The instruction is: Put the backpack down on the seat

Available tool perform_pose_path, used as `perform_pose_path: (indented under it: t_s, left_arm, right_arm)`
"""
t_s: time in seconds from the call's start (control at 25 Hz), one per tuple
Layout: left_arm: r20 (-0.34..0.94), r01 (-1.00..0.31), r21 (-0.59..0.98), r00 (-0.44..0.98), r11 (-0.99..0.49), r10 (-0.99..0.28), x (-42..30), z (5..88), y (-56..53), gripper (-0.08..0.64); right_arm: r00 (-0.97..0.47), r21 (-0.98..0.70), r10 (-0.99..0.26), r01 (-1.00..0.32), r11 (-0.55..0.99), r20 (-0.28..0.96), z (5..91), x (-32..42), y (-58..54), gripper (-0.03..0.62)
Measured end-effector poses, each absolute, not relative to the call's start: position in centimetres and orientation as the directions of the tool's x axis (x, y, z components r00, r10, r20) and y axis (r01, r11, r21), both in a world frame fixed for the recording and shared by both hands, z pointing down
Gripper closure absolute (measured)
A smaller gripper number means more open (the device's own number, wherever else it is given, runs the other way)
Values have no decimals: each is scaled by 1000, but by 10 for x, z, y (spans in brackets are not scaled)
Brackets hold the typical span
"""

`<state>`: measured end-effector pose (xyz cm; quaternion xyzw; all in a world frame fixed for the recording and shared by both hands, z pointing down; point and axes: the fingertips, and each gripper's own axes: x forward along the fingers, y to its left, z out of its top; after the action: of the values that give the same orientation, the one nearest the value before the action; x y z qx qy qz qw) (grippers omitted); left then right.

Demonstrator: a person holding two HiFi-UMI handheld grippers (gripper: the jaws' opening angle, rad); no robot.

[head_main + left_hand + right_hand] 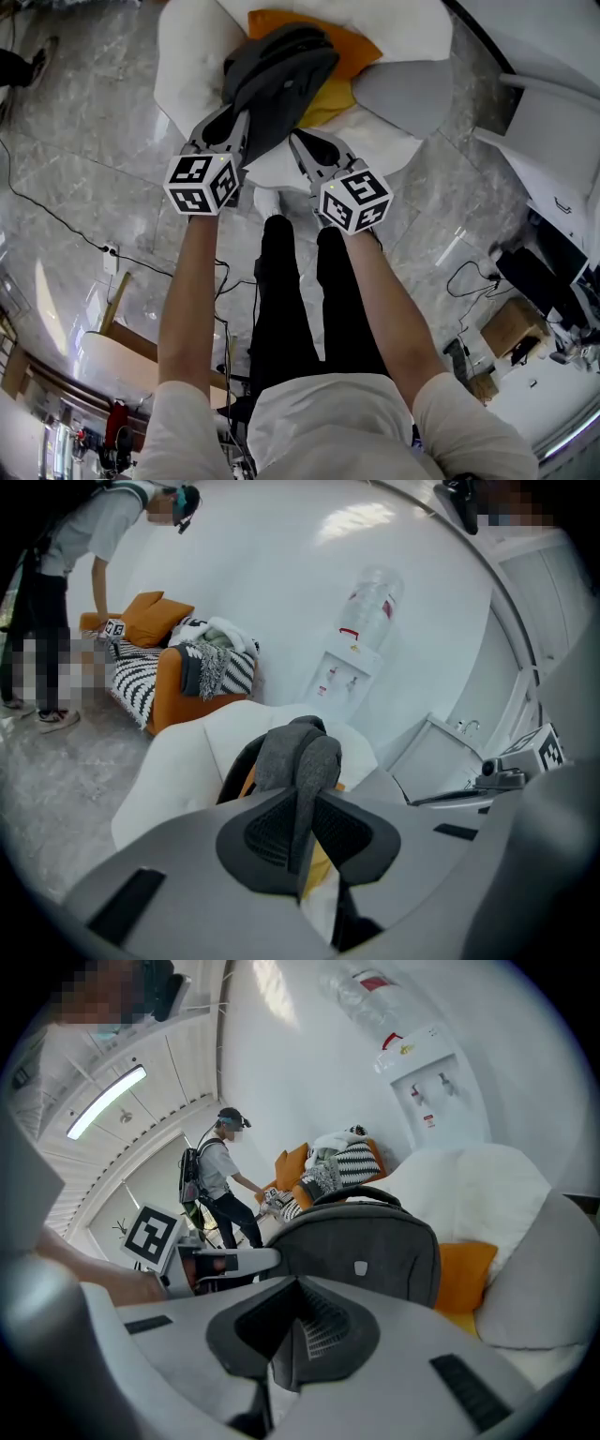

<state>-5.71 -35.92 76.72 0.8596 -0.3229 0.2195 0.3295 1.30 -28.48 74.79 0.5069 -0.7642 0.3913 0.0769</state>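
1. One grey strap is pinched in my left tool; my right tool is closed, seemingly on nothing.
2. The backpack sits over the white seat, on or just above its orange cushion.
3. Left to do, I judge: settle it and release.

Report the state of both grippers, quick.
Left gripper: closed on the backpack strap.
Right gripper: closed, nothing visible between its jaws.

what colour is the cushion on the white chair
Orange. The cushion shows best in the head view, behind the backpack.
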Motion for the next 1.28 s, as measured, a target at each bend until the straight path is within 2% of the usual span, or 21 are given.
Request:
perform_pose_path:
  t_s: [0.32,0.8,1.28]
  left_arm:
    - [615,-764,368,627,-530,-478,-102,784,-397,502]
    - [667,-812,264,543,-520,-510,-152,818,-433,500]
    - [687,-836,223,500,-502,-527,-175,848,-476,500]
  right_arm:
    - [-520,-531,-685,-817,225,510,757,-15,-303,568]
    - [-604,-542,-623,-777,320,498,773,-79,-327,568]
    - [-594,-539,-620,-785,306,513,797,-91,-347,568]
